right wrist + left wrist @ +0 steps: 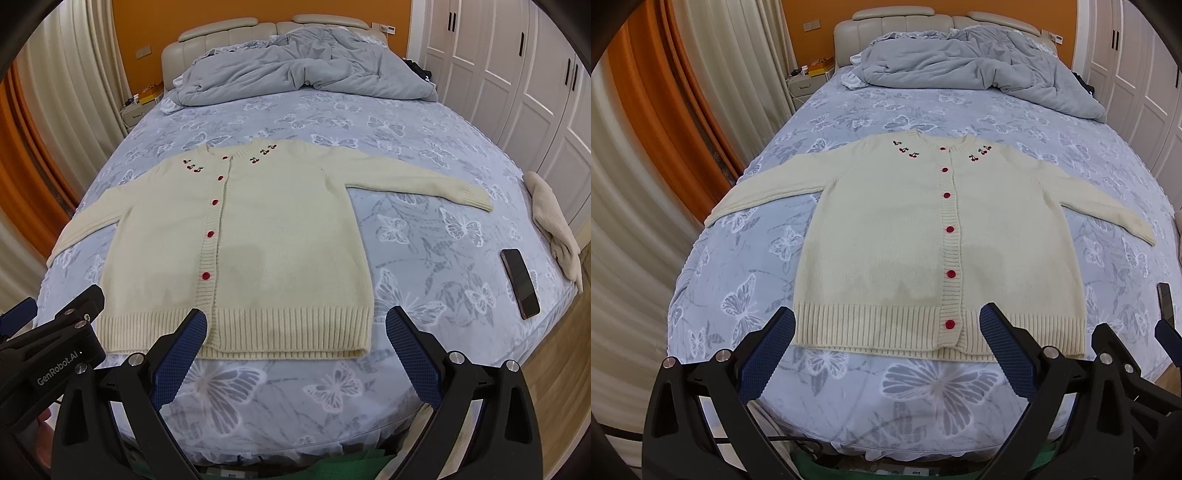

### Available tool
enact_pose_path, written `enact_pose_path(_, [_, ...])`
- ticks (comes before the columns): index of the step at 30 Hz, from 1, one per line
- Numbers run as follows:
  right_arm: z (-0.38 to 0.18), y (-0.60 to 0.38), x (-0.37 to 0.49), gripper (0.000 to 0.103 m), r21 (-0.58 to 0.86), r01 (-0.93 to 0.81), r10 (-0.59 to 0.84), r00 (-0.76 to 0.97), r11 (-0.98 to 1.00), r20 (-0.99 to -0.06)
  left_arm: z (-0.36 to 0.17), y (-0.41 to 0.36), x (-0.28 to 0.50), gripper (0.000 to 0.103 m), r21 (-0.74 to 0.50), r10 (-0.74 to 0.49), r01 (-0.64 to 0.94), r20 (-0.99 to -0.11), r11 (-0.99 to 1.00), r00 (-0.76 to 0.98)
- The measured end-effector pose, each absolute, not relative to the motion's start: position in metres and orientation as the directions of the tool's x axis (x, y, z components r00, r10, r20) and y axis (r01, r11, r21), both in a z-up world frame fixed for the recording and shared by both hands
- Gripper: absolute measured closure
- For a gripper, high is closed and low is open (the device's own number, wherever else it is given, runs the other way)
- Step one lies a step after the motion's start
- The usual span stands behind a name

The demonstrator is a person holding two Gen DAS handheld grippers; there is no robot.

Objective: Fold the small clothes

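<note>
Cream knitted cardigan (886, 236) is laid flat, front up, on the bed's butterfly-print sheet (923, 391), buttoned down the placket with red buttons (951, 273); small cherry motifs (905, 148) are stitched either side of the neckline. Both sleeves are spread outward: one sleeve (764, 192) reaches toward the orange-and-white curtains (665, 155), the other sleeve (424, 181) points toward the white wardrobe doors (517, 74), its ribbed cuff lying flat on the sheet. The ribbed hem (288, 328) is nearest the cameras, close to the foot edge of the bed.

Left gripper (886, 332) is seen held above the hem, jaws spread wide, nothing between the blue pads (764, 362); the hem's left corner and the lowest button are framed between the fingers. Contact with the knit cannot be confirmed from this view.

Right gripper (295, 332) is likewise wide open and empty, positioned over the right part of the hem; the hem's right corner is seen between its fingers. The left gripper's black body, marked "GenRobot.AI", is noted at the lower left of the right wrist view, just beside the right one.

A rumpled grey duvet (295, 74) is heaped at the head of the bed against the padded headboard (229, 37). A dark phone (520, 282) lies on the sheet well apart from the cardigan, near the bed's right edge, with a cream folded cloth (554, 225) beside it. A small nightstand (803, 86) with clutter is noted by the headboard
</note>
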State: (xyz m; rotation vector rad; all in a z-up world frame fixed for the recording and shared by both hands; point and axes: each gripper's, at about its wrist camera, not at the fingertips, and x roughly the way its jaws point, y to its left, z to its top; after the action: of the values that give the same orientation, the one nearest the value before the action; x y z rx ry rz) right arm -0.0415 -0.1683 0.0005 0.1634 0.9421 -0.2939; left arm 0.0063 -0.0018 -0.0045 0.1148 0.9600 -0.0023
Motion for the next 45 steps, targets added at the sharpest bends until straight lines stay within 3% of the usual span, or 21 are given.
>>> enact_pose_path(45, [-0.010,-0.179,-0.039,0.007,0.024,0.344,-0.172,0.525,0.939,-0.834,-0.011,-0.004,0.006,0.007,0.105,0.056,0.055,-0.824,0.993,0.564])
